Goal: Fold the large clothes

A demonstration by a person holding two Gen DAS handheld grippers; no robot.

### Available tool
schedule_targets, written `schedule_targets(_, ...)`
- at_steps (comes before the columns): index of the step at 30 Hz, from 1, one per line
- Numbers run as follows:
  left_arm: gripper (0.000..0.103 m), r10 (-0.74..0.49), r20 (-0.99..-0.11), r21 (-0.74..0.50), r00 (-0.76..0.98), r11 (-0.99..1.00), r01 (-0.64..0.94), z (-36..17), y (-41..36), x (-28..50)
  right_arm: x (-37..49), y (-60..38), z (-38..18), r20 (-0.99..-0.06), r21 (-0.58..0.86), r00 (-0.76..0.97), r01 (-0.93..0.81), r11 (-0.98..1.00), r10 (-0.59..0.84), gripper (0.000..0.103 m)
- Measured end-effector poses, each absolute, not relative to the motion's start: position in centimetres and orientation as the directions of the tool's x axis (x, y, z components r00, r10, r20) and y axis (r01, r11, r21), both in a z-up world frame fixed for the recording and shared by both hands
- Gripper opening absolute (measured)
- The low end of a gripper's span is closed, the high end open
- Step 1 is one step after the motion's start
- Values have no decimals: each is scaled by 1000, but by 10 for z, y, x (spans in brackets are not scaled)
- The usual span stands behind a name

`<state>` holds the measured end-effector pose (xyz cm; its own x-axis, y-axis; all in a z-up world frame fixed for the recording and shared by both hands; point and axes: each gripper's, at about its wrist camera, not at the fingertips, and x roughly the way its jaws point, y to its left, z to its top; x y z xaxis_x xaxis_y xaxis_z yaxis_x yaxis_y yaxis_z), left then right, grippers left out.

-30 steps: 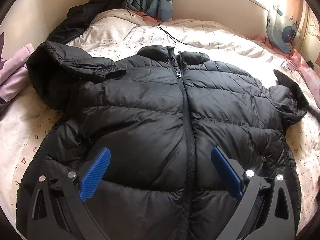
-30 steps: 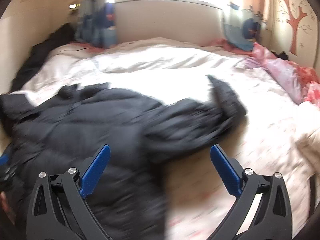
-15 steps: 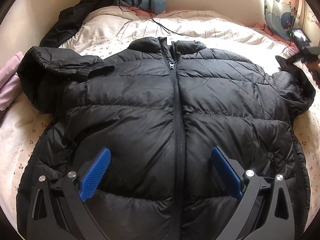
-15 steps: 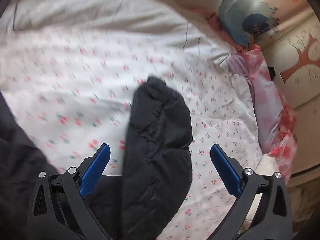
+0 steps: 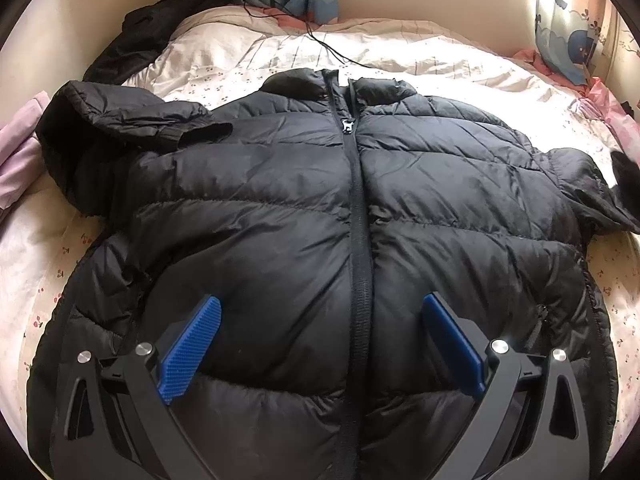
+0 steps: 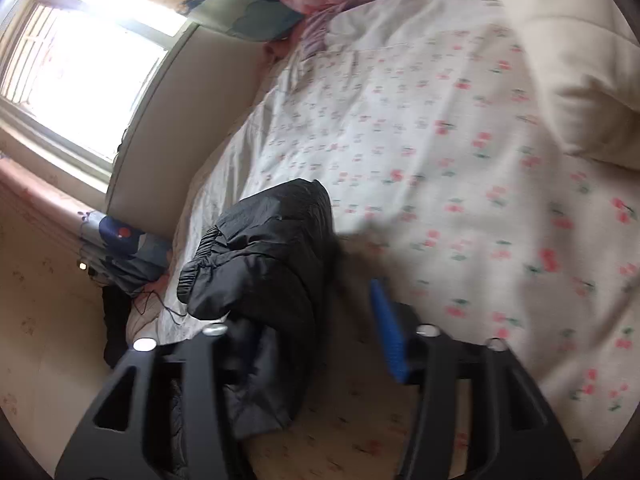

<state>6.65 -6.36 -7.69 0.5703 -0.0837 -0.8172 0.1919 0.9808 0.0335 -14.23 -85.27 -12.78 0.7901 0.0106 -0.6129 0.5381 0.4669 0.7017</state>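
Right sleeve about to fold inward
Right gripper (image 6: 316,320) straddles the jacket (image 5: 360,240) sleeve (image 6: 264,256), closure unclear; left gripper (image 5: 320,340) hovers wide, empty, near the hem.

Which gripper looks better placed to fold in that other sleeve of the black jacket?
Probably the right gripper: the loose sleeve lies between its fingers. The left gripper hovers open over the jacket middle, far from that sleeve.

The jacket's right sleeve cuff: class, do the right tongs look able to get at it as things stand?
Probably yes. The right tongs are open around the sleeve, its elastic cuff just ahead, with nothing lying over it on the floral bedsheet.
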Motion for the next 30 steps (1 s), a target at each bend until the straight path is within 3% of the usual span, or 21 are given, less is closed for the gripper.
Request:
schedule_targets(2, 97, -81, -818, 35, 569, 981, 190, -77, -64, 67, -135, -853, -119, -671, 601, 740, 580, 549, -47, 68)
schedule_targets(5, 97, -73, -817, 46, 572, 981, 190, -77, -65, 67, -107, -835, -95, -752, 270, 614, 621, 736, -242, 75)
schedule_targets(10, 97, -61, -815, 67, 577, 978, 199, -78, -72, 68, -53, -809, -90, -779, 57, 557, 519, 853, -287, 75)
schedule_targets(12, 97, -56, -814, 77, 578, 976, 203, -78, -74, 69, -37, -824, -100, -801, 135, 560, 513, 847, -212, 63)
schedule_targets(13, 97, -55, -814, 77, 578, 976, 202, -78, -74, 68, -38, -836, -103, -797, 224, 583, 531, 817, -161, 37)
schedule_targets(14, 97, -56, -814, 76, 578, 977, 202, -78, -74, 68, -49, -848, -103, -769, 330, 628, 548, 769, -118, 23)
schedule_targets(16, 97, -60, -813, 70, 579, 978, 199, -76, -72, 68, -79, -878, -103, -651, 581, 757, 542, 608, -53, 15)
schedule_targets(18, 97, -64, -812, 61, 580, 979, 192, -74, -69, 68, -118, -900, -114, -489, 787, 871, 463, 408, -47, 13)
schedule_targets(20, 97, -68, -812, 51, 580, 981, 186, -73, -67, 68, -143, -908, -127, -426, 850, 901, 430, 303, -83, 12)
schedule_targets(25, 97, -59, -817, 57, 573, 982, 182, -73, -59, 65, -170, -916, -175, -402, 903, 913, 409, 135, -72, 12)
schedule_targets(30, 97, -45, -813, 59, 581, 985, 160, -69, -44, 62, -153, -902, -145, -331, 914, 942, 335, 228, -57, 5)
